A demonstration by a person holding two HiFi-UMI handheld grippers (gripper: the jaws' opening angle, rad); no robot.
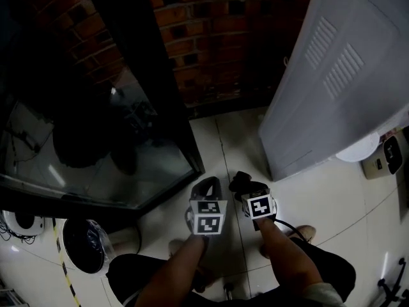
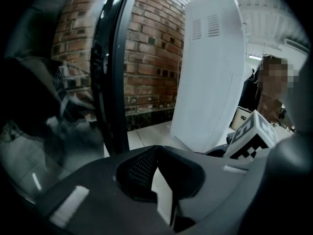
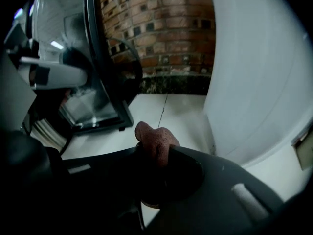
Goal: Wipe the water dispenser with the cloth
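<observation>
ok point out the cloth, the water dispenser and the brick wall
cloth [image 3: 152, 137]: right gripper view, on its reddish bunched top
water dispenser [image 1: 323, 117]: head view, on the white panel below the vents
brick wall [image 1: 217, 37]: head view, on the bricks at upper middle

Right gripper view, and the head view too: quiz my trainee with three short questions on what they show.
1. Which gripper's tongs hold the cloth? A left, B right.
2. True or false: the cloth is touching the water dispenser.
3. Fill in: the wall behind the water dispenser is made of ___.
Key: 1 B, the right gripper. 2 false, they are apart. 3 brick.
</observation>
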